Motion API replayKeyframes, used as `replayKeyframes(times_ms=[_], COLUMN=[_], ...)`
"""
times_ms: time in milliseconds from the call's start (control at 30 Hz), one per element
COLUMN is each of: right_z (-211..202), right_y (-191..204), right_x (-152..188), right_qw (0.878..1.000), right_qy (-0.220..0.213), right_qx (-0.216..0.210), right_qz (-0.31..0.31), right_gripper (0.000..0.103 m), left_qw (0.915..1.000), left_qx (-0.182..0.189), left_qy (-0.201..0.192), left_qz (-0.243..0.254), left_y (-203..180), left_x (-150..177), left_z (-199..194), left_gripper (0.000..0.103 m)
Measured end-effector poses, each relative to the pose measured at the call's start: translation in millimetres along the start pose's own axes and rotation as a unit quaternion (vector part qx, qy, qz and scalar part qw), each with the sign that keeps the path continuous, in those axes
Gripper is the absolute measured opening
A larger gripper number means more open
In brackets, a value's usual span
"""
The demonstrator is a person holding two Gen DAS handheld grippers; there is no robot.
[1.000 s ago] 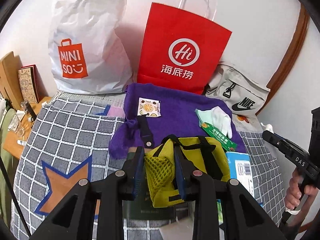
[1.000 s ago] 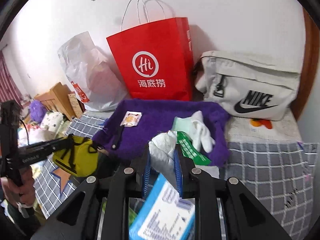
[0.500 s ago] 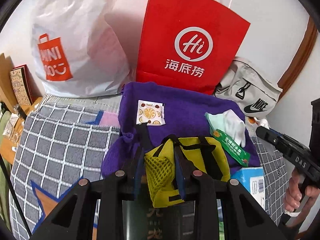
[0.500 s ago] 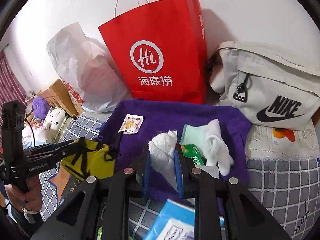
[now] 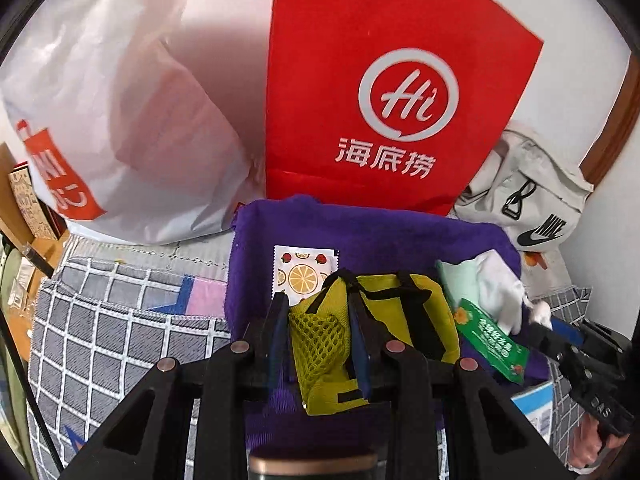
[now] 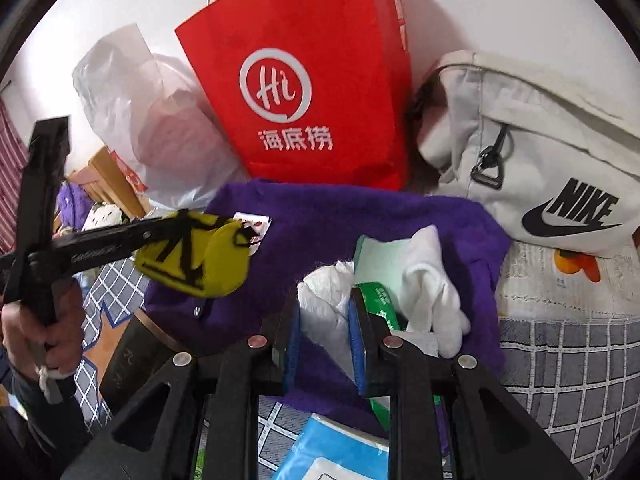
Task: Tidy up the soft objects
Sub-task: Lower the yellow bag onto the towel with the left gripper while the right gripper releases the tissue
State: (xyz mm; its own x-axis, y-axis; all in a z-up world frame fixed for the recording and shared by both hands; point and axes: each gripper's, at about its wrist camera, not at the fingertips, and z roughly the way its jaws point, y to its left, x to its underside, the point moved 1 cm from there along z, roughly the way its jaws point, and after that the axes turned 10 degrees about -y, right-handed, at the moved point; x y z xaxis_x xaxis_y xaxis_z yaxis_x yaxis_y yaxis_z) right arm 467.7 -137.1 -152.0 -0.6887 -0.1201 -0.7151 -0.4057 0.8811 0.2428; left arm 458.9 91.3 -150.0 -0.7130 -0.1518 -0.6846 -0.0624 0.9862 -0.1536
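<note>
The purple towel [image 6: 360,216] is the middle of it all. Behind the towel, the red bag [image 6: 304,80], the white plastic bag [image 5: 120,120] and the grey Nike bag [image 6: 540,152] stand side by side like a wall. On the towel lie a fruit packet [image 5: 302,274], a white glove [image 6: 432,292] and a green packet [image 5: 490,344]. The back middle of the towel is bare. Left of the towel, the checked cover [image 5: 120,340] lies flat and open. A blue box [image 6: 332,452] sits by the towel's near edge.
</note>
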Motion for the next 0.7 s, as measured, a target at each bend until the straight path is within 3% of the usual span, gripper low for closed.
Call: replayKeyframes(times_ms=[467,700], right_z=[43,54], right_y=[6,7], right_x=[25,31], right_qw=[0.997,0.995], right_qy=[0.081,0.101], right_qx=[-0.004,-0.002], right_qz=[-0.013,-0.012], right_gripper=[0.022,0.023], left_qw=[0.9995,0.9992], left_qx=[0.006,0.008], left_qy=[0.028,0.034], left_qz=[-0.016,-0.018], left_y=[16,17], left_x=[12,16], left_z=[28,42], left_gripper=[0.028,0.028])
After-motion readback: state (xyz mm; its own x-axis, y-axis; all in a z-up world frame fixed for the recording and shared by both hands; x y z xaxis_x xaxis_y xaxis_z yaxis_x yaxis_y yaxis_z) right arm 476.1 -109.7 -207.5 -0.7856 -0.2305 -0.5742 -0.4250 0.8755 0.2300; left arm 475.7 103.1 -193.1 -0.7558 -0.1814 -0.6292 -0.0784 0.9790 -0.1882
